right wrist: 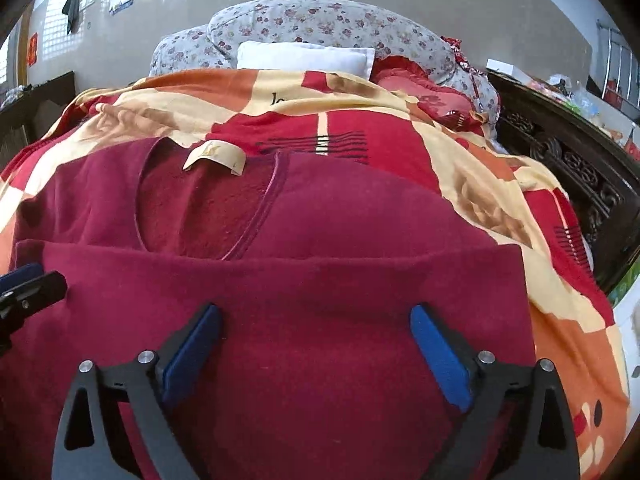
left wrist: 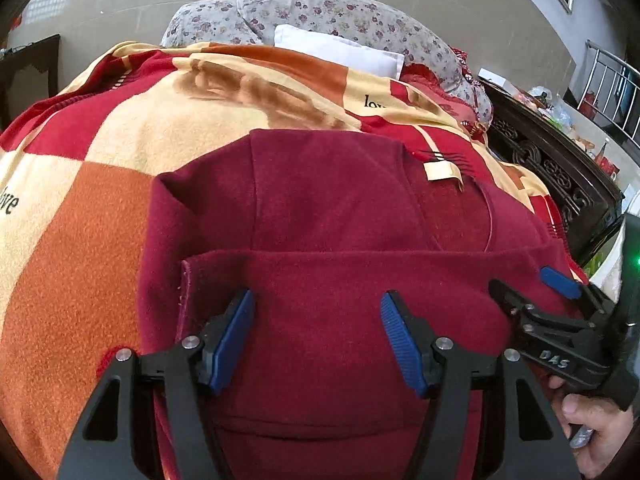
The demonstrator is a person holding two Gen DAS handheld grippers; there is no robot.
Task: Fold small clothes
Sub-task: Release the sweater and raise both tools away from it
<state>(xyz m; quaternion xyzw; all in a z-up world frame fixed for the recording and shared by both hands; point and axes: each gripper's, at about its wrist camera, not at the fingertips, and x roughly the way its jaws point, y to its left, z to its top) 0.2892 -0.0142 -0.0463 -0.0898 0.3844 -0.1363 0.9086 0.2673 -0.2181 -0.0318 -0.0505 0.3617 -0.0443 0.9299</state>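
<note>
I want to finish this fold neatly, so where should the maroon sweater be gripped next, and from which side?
Grip the maroon sweater at the two ends of its folded-over edge, which runs straight across below the neckline. Both corners lie flat and exposed on the blanket, so each open hand-held gripper, left and right, could probably slide in from its own outer side.

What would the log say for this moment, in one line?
garment: maroon top on blanket, bottom folded up | left hand-held gripper: open | right hand-held gripper: open | neck label: showing
</note>
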